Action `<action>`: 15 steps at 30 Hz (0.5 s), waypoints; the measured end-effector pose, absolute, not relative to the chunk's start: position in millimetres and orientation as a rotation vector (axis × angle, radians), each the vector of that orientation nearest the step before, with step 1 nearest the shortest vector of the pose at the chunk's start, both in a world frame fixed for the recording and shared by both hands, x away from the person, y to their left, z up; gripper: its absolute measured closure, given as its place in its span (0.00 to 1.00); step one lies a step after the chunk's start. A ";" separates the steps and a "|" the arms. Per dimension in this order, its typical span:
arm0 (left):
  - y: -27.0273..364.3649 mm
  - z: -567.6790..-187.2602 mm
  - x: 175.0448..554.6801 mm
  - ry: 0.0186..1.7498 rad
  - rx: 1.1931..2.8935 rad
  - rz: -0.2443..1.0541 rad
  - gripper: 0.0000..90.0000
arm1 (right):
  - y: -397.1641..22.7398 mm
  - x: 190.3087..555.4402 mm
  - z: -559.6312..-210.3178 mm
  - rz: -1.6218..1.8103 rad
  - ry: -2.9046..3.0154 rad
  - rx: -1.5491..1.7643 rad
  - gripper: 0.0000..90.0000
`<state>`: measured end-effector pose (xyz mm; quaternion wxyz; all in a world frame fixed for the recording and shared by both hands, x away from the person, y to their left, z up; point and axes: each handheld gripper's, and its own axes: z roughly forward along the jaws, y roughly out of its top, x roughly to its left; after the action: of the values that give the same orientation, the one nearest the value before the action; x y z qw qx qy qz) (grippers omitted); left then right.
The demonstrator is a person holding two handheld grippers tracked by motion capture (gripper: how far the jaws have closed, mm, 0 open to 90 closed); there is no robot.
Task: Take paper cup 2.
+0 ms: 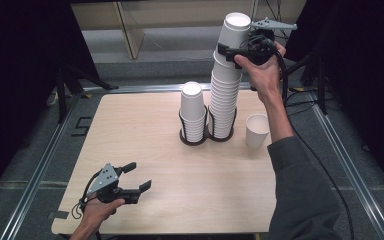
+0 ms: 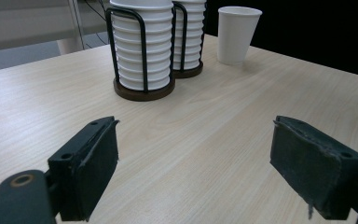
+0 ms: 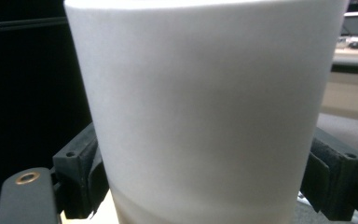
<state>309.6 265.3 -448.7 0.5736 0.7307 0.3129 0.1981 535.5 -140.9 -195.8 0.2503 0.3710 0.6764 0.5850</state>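
- At the near left of the tabletop [image 1: 145, 150], the left tool [image 1: 136, 176] is hovering with jaws wide apart, gripping nothing.
- Farther back, a short cup stack [image 1: 192, 112] is sitting in its rack, a lone cup [image 1: 257, 129] standing to the right.
- Farthest, the right tool [image 1: 230, 50] is squeezing the top cup [image 1: 235, 30] of the tall stack [image 1: 224, 100].

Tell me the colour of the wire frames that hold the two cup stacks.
Black wire frames, on dark brown round bases; clearest in the left gripper view.

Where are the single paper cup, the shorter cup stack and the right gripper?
single paper cup [image 1: 257, 130], high view, on its side wall.
shorter cup stack [image 1: 192, 107], high view, on the top cup's wall.
right gripper [image 1: 229, 50], high view, midway between the jaws.
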 end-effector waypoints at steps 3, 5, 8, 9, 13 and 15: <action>265.1 -448.8 309.6 0.730 1.714 0.462 0.16 | -140.2 532.5 -184.8 1.594 1.813 0.988 0.18; 265.0 -448.8 309.4 0.731 1.714 0.461 0.16 | -140.0 529.9 -178.0 1.597 1.800 0.981 0.18; 265.2 -448.8 309.3 0.731 1.715 0.461 0.16 | -141.5 527.9 -171.5 1.597 1.784 0.967 0.18; 265.2 -449.0 309.5 0.733 1.714 0.460 0.16 | -142.0 527.0 -169.3 1.603 1.781 0.964 0.18; 265.2 -449.1 309.5 0.735 1.714 0.460 0.16 | -146.2 523.0 -162.1 1.615 1.760 0.957 0.18; 265.9 -448.3 308.4 0.746 1.741 0.464 0.16 | -148.6 521.7 -159.8 1.610 1.756 0.956 0.18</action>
<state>308.4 265.9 -448.3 0.5612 0.7389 0.3167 0.1970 521.7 -148.6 -159.8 0.2834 0.3571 0.6559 0.6017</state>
